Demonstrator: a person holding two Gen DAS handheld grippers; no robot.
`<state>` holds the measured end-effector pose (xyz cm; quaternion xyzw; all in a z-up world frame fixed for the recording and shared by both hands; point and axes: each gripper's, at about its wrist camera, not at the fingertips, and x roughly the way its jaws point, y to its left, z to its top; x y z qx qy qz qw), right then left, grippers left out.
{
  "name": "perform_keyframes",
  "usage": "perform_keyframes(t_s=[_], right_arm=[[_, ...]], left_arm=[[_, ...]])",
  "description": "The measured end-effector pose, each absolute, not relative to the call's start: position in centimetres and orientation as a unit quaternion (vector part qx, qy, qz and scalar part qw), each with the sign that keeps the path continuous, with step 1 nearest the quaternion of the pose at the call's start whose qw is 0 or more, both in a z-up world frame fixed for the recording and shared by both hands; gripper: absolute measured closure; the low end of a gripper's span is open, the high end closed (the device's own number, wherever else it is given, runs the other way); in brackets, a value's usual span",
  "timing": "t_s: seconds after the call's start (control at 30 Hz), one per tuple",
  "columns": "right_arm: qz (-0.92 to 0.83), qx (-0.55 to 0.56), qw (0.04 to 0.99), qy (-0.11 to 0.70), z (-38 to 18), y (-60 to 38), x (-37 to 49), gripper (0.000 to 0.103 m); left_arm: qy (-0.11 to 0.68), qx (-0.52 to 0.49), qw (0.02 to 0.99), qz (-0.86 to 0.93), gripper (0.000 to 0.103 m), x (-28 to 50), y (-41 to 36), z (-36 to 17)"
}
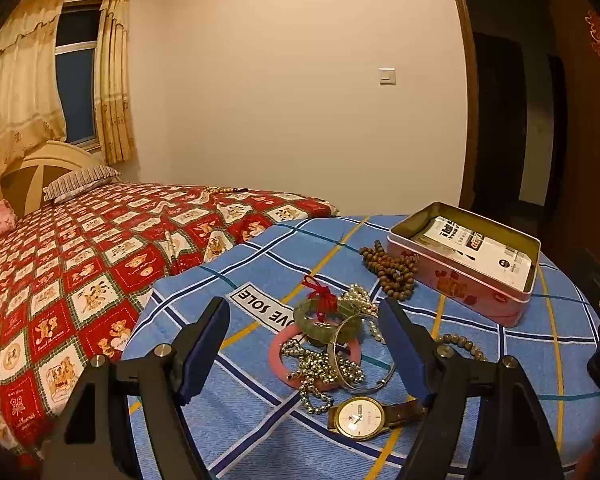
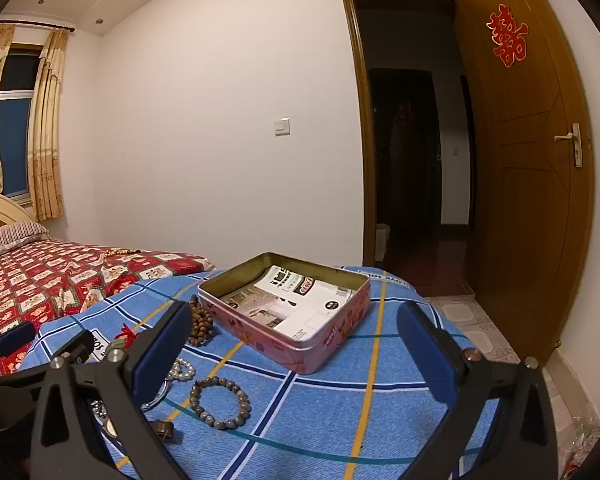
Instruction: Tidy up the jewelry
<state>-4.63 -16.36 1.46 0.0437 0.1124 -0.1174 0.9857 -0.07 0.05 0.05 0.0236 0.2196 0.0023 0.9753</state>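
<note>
1. Bedroom scene: white wall, curtained window, bed with red bear-print quilt (image 1: pixel 80 280), open wooden door (image 2: pixel 532 184) with red paper cutout.
2. Work surface is a round table under a blue plaid cloth (image 1: pixel 520 360), right beside the bed.
3. Pink tin box (image 2: pixel 324 340) sits open on the cloth, far side of table; printed paper card (image 2: pixel 300 296) lies flat inside it. No jewelry visible in the tin.
4. Jewelry is all on the cloth, outside the tin. Brown wooden bead string (image 1: pixel 392 270) heaped touching the tin's left wall.
5. Central pile: green jade bangle (image 1: pixel 328 320) with red knot tassel, pearl strand (image 1: pixel 360 300) behind it, pink ring (image 1: pixel 300 360) under a silver ball-bead chain (image 1: pixel 320 376), thin silver bangle (image 1: pixel 360 364) leaning across the pile.
6. Gold-cased wristwatch (image 1: pixel 360 418) with white dial lies face up near the table edge, just in front of the pile.
7. Grey-brown bead bracelet (image 2: pixel 220 402) lies alone, flat, in front of the tin, apart from the pile.
8. Left gripper (image 1: pixel 304 348) wide open, holding nothing; blue pads either side of the central pile, hovering above it; contact not visible.
9. Right gripper (image 2: pixel 296 354) wide open, empty, aimed at the tin; bead bracelet sits low between its fingers, nearer the left one.
</note>
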Motion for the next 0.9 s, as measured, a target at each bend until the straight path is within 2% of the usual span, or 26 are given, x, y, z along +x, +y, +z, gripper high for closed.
perform_keyframes(t_s=[0.23,0.63,0.9], right_arm=[[-0.119,0.042,0.986,0.114,1.4,-16.4,-4.6,0.0],[-0.119,0.042,0.986,0.113,1.6,-16.5,-4.7,0.0],[-0.119,0.042,0.985,0.114,1.7,-16.5,-5.0,0.0]], left_arm=[[0.228,-0.013,0.974,0.0,0.026,0.0,1.6,-0.3],[0.201,0.01,0.98,0.005,0.026,-0.9,0.6,0.3],[0.236,0.016,0.972,-0.007,0.026,-0.2,0.3,-0.4]])
